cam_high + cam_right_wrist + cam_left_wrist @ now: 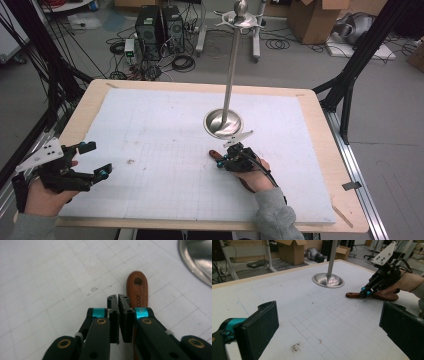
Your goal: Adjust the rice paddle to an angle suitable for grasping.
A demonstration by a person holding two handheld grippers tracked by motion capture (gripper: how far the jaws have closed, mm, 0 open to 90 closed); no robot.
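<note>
A brown wooden utensil (pixel 213 153) lies flat on the white gridded board, its handle end with a hole (pixel 137 287) pointing away from the person. My right gripper (pixel 117 298) is low over it with its jaws together and nothing between them. The handle runs beside and under one finger. From the left gripper view the right gripper (pixel 364 293) tips down onto the handle (pixel 353 295). My left gripper (pixel 97 159) hovers at the board's left edge, open and holding nothing, its pads (pixel 262 325) wide apart.
A polished steel stand rises from a round dished base (pixel 223 122) just beyond the right gripper, its pole reaching high. The board rests on a wooden table (pixel 325 145). A small dirt smudge (pixel 295 347) marks the board. Computers, cables and boxes sit on the floor behind.
</note>
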